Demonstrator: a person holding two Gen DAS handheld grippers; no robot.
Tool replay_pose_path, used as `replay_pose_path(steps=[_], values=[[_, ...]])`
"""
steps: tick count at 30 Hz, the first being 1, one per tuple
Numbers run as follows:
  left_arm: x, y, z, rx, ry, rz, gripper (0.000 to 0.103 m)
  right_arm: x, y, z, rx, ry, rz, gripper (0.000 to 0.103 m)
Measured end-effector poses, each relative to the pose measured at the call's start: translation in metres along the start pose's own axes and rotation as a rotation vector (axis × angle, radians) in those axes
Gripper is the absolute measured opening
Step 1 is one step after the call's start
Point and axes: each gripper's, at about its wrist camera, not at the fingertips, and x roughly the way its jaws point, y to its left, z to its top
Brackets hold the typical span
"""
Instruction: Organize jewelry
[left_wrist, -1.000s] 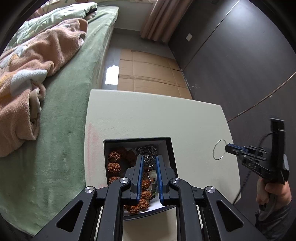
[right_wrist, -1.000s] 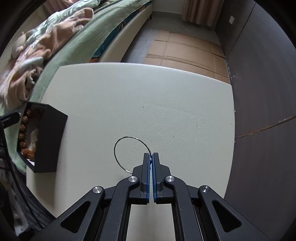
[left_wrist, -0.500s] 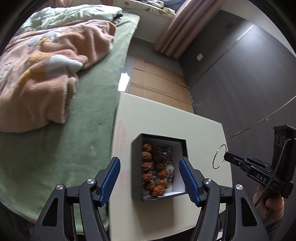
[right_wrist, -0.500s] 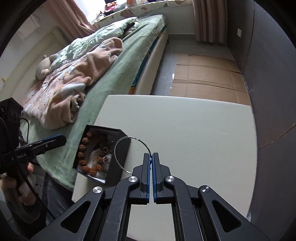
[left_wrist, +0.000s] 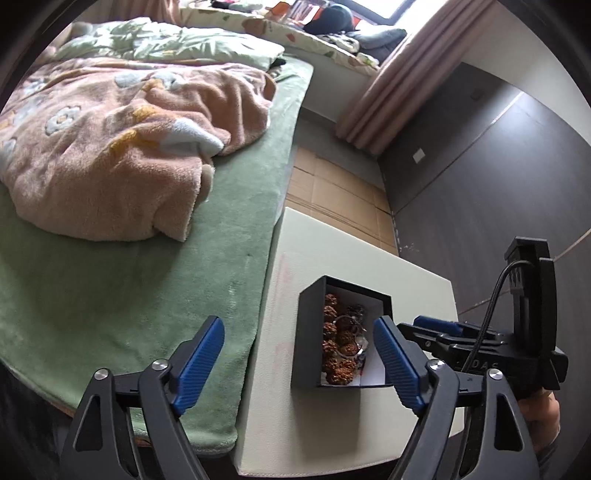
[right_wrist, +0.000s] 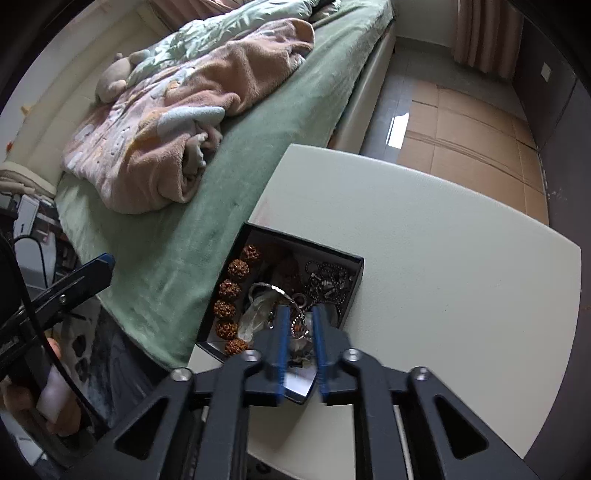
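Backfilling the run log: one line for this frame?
left claw: open, empty, jaws just opened | right claw: open over black box, jaws just opened | wire ring: in box | table

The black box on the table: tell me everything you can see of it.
The black box is square, open-topped and lidless, with thin dark walls and a white inside. It sits flat on the cream table at the edge nearest the bed. It holds brown knobbly beads, a grey metal chain, a silver ring and a pale stone.
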Motion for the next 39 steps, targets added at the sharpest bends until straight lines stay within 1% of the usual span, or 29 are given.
replay_pose_path(steps=[2, 5, 7, 13, 16, 19, 20, 21, 22, 23, 27, 31, 32, 33, 39], values=[[-0.005, -0.003, -0.002, 0.006, -0.013, 0.014, 0.088, -0.009, 0.001, -0.006, -0.005, -0.040, 0.015, 0.064], [-0.012, -0.008, -0.006, 0.013, -0.029, 0.012, 0.089, -0.021, 0.002, -0.016, -0.008, -0.052, 0.016, 0.065], [-0.018, -0.012, -0.009, 0.024, -0.041, 0.013, 0.090, -0.030, 0.000, -0.026, 0.003, -0.063, -0.002, 0.065], [-0.038, -0.018, -0.020, 0.043, -0.074, 0.003, 0.091, -0.067, -0.009, -0.057, 0.063, -0.131, -0.026, 0.066], [-0.053, -0.021, -0.029, 0.054, -0.104, -0.005, 0.091, -0.084, -0.008, -0.070, 0.062, -0.166, -0.029, 0.069], [-0.070, -0.028, -0.040, 0.089, -0.129, -0.007, 0.092, -0.102, -0.008, -0.085, 0.084, -0.197, -0.029, 0.070], [-0.078, -0.030, -0.044, 0.106, -0.146, -0.004, 0.092, -0.106, -0.008, -0.089, 0.091, -0.206, -0.029, 0.076], [-0.086, -0.034, -0.048, 0.121, -0.163, -0.002, 0.092, -0.112, -0.008, -0.095, 0.099, -0.219, -0.032, 0.087], [-0.094, -0.036, -0.052, 0.136, -0.181, -0.001, 0.094, -0.116, -0.007, -0.100, 0.101, -0.231, -0.036, 0.091], [-0.100, -0.037, -0.054, 0.146, -0.193, 0.000, 0.097, -0.122, -0.005, -0.107, 0.104, -0.248, -0.041, 0.093], [-0.132, -0.043, -0.068, 0.193, -0.264, 0.010, 0.098, -0.142, 0.001, -0.130, 0.133, -0.304, -0.051, 0.094], [-0.161, -0.046, -0.078, 0.226, -0.332, 0.011, 0.103, -0.164, 0.011, -0.151, 0.163, -0.374, -0.082, 0.094], [-0.168, -0.048, -0.082, 0.238, -0.350, 0.009, 0.102, -0.169, 0.014, -0.155, 0.169, -0.388, -0.083, 0.096], [-0.174, -0.049, -0.085, 0.249, -0.362, 0.008, 0.103, -0.175, 0.017, -0.160, 0.179, -0.407, -0.090, 0.102], [-0.197, -0.049, -0.104, 0.308, -0.398, -0.010, 0.103, -0.196, 0.036, -0.183, 0.198, -0.465, -0.158, 0.103]])
